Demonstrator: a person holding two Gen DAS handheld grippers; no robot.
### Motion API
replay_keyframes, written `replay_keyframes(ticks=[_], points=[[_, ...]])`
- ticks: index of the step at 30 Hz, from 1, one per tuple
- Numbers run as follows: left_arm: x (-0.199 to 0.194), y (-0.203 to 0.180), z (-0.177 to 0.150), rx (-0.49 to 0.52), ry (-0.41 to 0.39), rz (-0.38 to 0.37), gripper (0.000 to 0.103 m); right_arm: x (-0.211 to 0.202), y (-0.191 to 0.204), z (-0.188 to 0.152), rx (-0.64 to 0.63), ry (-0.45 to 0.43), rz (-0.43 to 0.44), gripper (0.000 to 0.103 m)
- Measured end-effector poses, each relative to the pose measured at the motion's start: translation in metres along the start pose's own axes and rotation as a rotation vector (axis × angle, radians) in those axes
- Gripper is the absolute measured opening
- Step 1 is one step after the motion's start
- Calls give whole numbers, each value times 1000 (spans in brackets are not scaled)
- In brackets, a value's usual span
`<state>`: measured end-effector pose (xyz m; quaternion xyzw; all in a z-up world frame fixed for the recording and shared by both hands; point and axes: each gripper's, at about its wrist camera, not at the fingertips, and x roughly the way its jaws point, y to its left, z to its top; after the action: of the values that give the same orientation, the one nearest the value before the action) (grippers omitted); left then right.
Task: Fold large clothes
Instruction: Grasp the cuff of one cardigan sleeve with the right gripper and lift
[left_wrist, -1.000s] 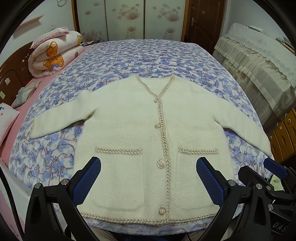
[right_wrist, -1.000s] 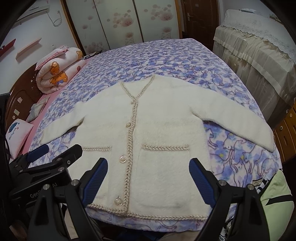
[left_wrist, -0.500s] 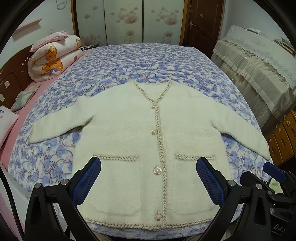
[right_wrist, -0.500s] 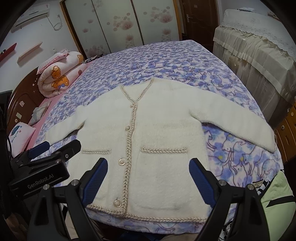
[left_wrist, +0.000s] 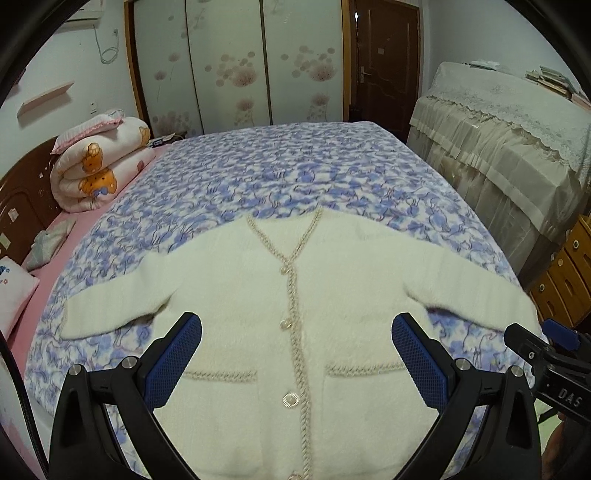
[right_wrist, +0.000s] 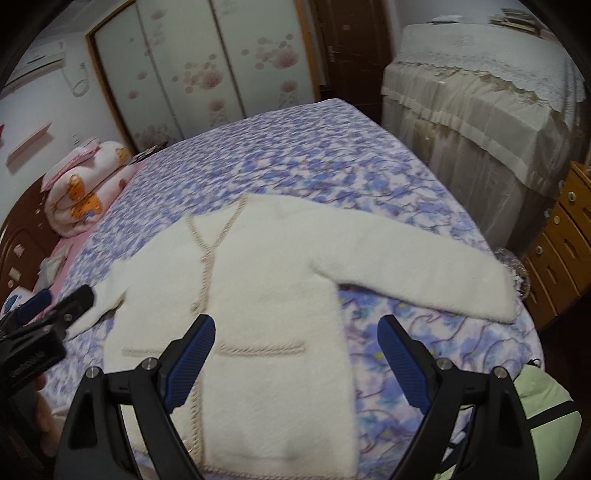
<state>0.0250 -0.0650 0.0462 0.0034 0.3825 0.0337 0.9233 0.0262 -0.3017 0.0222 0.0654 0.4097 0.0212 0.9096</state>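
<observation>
Now the cream cardigan (left_wrist: 295, 314) lies flat and buttoned on the bed (left_wrist: 280, 173), sleeves spread. Your left tool (left_wrist: 295, 363) and right tool (right_wrist: 295, 360) both stand apart, empty. No fold is made yet; probably you take a sleeve first.

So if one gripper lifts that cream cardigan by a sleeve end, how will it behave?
The cream cardigan will probably be floppy: it lies limp and flat on the floral bedspread, so the body would likely sag and trail. Its fluffy knit looks thick, so it may be fairly heavy for a garment and not slippery. The right sleeve reaches the bed edge and might slide off if nudged.
</observation>
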Motion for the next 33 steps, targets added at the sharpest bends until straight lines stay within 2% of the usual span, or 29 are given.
replay_keyframes(ticks=[3,7,12,17,21,25,28,33], points=[[9,-17,17,1,-20,-34,102,14,-29,9,51,-5,-56,90],[27,-43,37,8,-12,-56,102,42,-80,16,180,33,-99,90],[62,-80,50,44,30,-34,102,82,-145,13,330,78,-187,90],[99,-117,46,93,34,-64,102,116,-203,-3,490,130,-235,90],[134,-147,39,145,52,-67,102,134,-232,-18,577,162,-245,90],[172,-178,26,198,76,-72,102,153,-256,-32,662,197,-231,90],[197,-195,15,214,125,-107,102,165,-270,-42,722,219,-218,90],[216,-205,1,216,178,-122,102,176,-285,-51,780,202,-212,90]])
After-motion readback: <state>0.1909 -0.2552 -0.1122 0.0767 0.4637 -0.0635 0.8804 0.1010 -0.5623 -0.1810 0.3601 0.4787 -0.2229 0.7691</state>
